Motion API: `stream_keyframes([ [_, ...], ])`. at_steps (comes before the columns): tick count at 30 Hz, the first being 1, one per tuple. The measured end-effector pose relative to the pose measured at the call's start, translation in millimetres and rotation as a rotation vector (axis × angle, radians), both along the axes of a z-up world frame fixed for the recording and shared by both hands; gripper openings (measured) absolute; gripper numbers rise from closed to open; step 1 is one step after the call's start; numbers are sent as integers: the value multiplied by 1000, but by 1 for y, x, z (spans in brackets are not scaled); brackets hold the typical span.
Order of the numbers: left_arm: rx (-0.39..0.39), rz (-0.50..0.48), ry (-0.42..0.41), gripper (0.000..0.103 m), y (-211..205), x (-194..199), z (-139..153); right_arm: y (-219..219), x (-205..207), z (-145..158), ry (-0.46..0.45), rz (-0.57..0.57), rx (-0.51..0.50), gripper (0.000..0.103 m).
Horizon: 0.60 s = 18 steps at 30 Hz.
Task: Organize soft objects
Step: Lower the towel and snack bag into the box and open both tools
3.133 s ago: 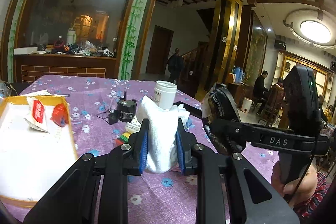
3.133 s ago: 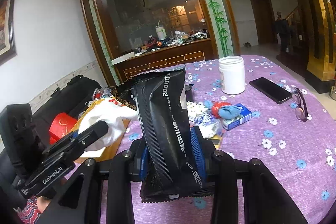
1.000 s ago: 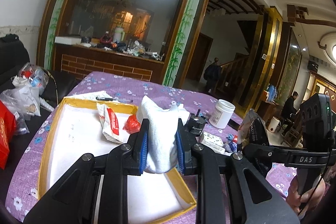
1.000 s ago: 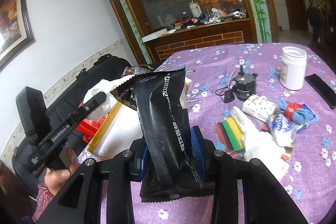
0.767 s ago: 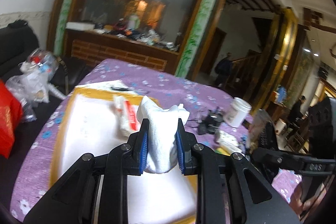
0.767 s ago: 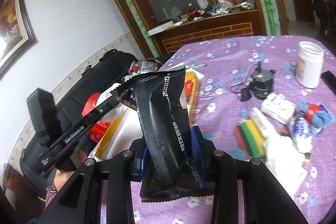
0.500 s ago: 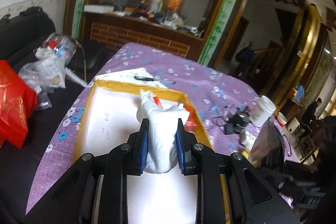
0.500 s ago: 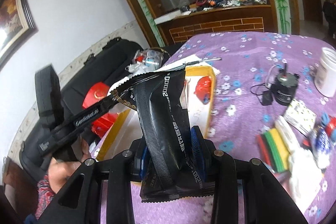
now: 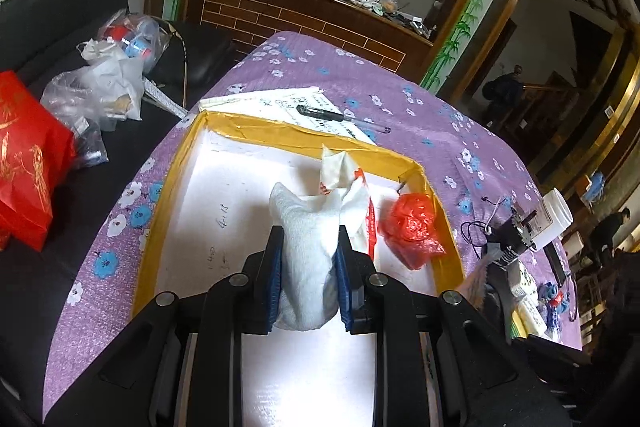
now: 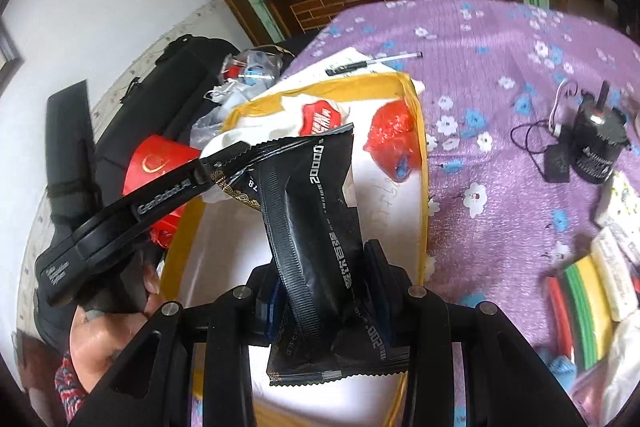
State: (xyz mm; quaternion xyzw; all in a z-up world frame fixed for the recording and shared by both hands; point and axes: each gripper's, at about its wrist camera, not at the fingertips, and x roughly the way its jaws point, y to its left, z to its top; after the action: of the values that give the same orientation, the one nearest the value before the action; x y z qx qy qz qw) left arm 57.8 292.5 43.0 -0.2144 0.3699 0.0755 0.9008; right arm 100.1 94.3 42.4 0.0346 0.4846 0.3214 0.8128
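As grippers clamp: white cloth, black packet.

Soft items at the tray

White cloth, bunched, upright, pinched btwn blue pads over yellow-rimmed tray. Black packet upright, also pinched. Red bag and white-red pouch lie in tray's far corner.

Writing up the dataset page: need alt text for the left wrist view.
The left gripper clamps a white sock between its fingers over a yellow-rimmed white tray on a purple flowered tablecloth. A red plastic bag and a white packet lie in the tray.
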Motion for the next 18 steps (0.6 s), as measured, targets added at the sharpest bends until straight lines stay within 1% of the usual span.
stream_keyframes([
  [5, -10, -9, 3, 21, 2, 2, -5, 7, 9, -9, 13, -12, -6, 37],
  [8, -20, -17, 4, 21, 3, 3, -8, 7, 15, -14, 12, -24, -1, 39],
  [11, -37, -16, 5, 28, 4, 4, -9, 8, 19, -16, 15, -16, 0, 40],
  [12, -43, -16, 1, 28, 4, 3, -8, 7, 19, -17, 24, -10, 14, 40],
  [14, -46, -20, -8, 28, 3, 1, -6, 5, 20, -17, 26, -4, 27, 40],
  [18, -53, -32, -35, 28, -2, -6, 0, -3, 13, -9, -5, 15, 58, 41],
])
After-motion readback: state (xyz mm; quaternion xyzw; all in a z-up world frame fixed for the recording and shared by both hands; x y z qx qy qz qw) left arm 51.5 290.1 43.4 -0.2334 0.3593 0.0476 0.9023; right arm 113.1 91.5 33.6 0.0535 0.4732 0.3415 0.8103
